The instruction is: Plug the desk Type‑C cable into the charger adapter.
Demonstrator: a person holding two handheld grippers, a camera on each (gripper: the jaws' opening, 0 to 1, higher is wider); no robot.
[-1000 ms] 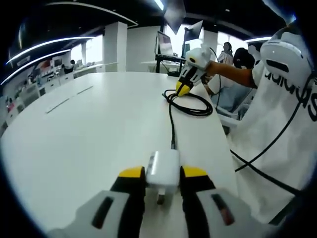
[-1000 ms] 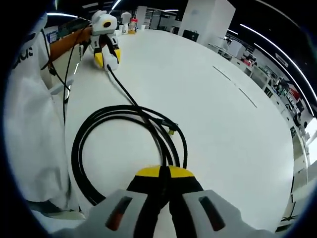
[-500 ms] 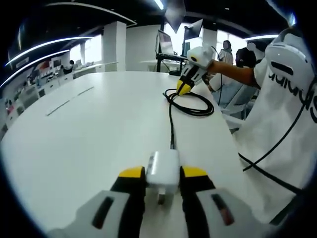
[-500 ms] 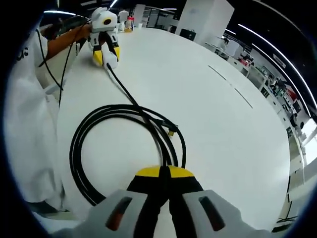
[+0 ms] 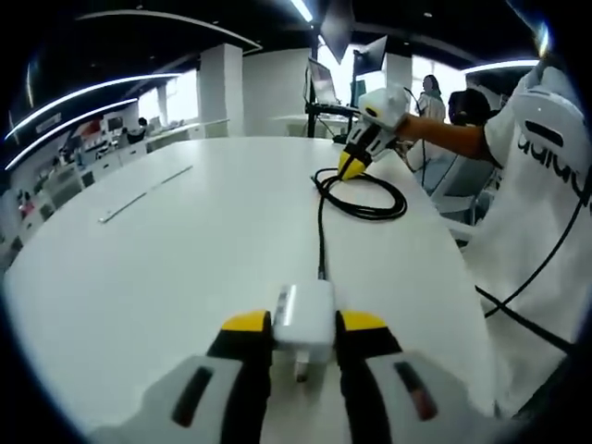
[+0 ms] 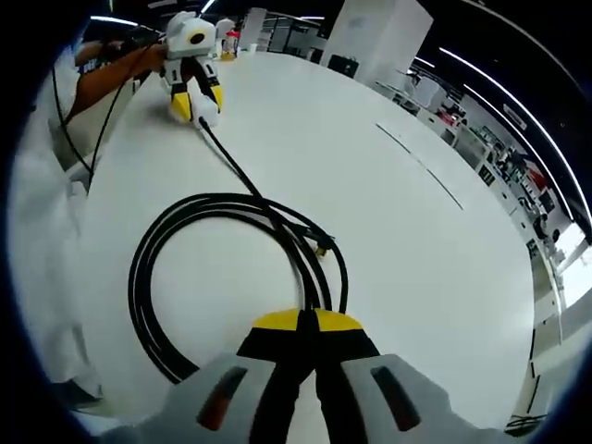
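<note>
In the left gripper view, the left tongs (image 5: 304, 322) are closed on a white charger adapter (image 5: 304, 317), their yellow-tipped jaws pressing its two sides while it sits low over the white tabletop (image 5: 185, 240). A black Type-C cable (image 5: 320, 227) meets the far face of the adapter and runs straight away across the tabletop to a loose coil near the tabletop's far right edge. There the right tongs (image 5: 348, 166) come down onto the coil with their yellow tips together, held by a person's hand on an outstretched arm; the person's white shirt (image 5: 541, 231) takes up the right side of that view, with thin black wires hanging across it. In the right gripper view, the right tongs (image 6: 309, 321) have their jaws pressed together on the black strands of the cable (image 6: 148, 277), gripping it at the near side of the coil. The coil lies flat on the tabletop (image 6: 388, 213) in several overlapping loops, and a free end with a small yellowish connector (image 6: 321, 247) rests just inside the right part of the loops. From the coil a single strand leads up and left to the left tongs (image 6: 196, 104), which stand at the far end of the tabletop with the adapter between the yellow tips; the joint between plug and adapter is too small to make out there. Desks, monitors and long ceiling lights of an open office lie beyond the tabletop.
</note>
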